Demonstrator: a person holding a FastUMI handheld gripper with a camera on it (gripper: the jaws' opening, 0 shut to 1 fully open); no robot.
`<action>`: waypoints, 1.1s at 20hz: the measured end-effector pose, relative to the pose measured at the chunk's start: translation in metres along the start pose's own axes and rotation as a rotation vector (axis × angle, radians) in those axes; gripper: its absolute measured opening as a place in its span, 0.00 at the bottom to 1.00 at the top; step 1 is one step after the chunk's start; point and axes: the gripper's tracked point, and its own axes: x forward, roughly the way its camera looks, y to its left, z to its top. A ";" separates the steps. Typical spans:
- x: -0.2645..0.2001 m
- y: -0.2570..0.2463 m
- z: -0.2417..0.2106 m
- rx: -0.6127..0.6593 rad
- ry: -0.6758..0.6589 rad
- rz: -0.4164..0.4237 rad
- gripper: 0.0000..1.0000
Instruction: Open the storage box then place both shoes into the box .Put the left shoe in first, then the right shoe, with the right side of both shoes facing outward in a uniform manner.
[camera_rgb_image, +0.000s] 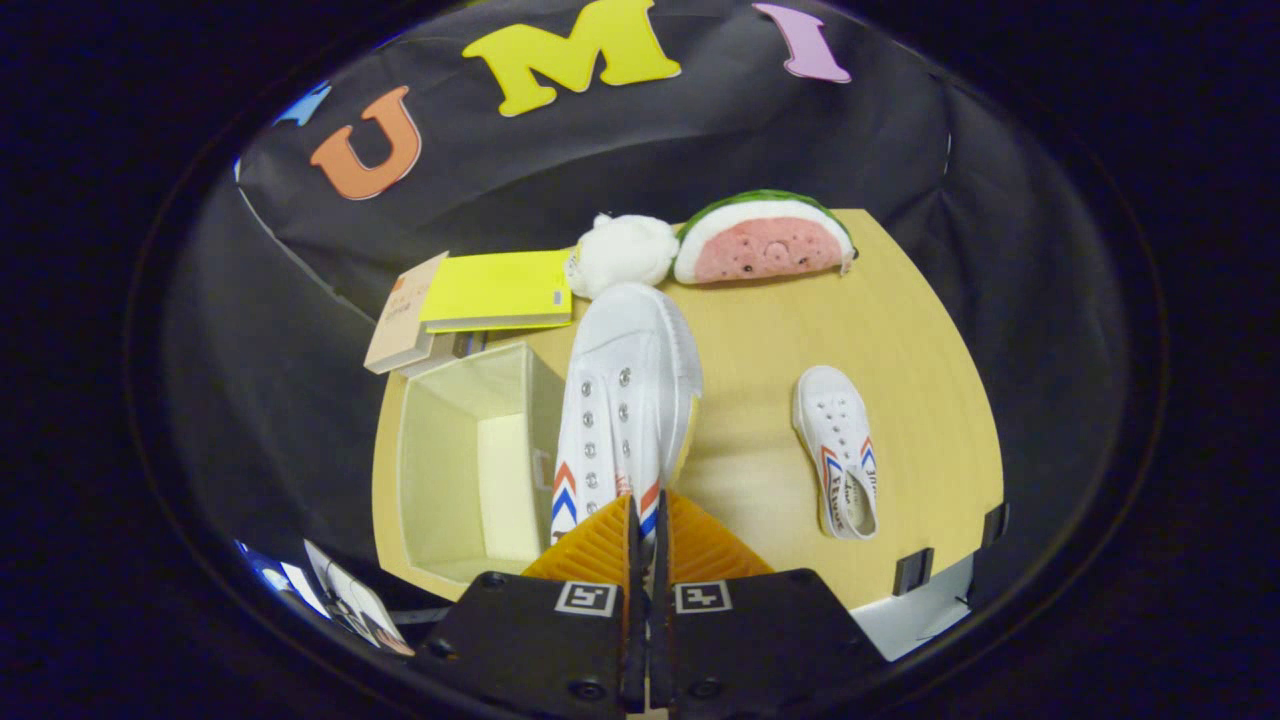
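Clearly the jaws (648, 525) are drawn nearly together, with just a thin slit between them, and both fingers press on the heel end of a white shoe (625, 400), which they hold up off the table (780, 330). That held shoe runs straight ahead from the fingertips, toe pointing away, its eyelets and its red and blue chevron stripes facing the camera. Just to the left of it, and lower, stands the open storage box (470, 465), a pale cream container with its inside bare; the shoe's left edge overlaps the box's right wall in the view, though whether they touch cannot be told. The second white shoe (840, 465) lies flat on the table well to the right of the jaws, apart from both the held shoe and the box, with its toe pointing away and its opening nearer the fingers. Beyond the held shoe's toe, at the far side of the table, sit a white plush toy (620, 252) and, touching it on the right, a watermelon-slice plush (765, 240). Behind the box lie a yellow book (500, 290) and a tan book (405, 315) partly beneath it.
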 end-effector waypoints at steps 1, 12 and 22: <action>0.001 0.013 0.001 -0.011 -0.004 0.006 0.07; 0.074 0.152 -0.033 -0.111 0.086 0.097 0.07; 0.187 0.188 -0.066 -0.078 0.212 0.080 0.08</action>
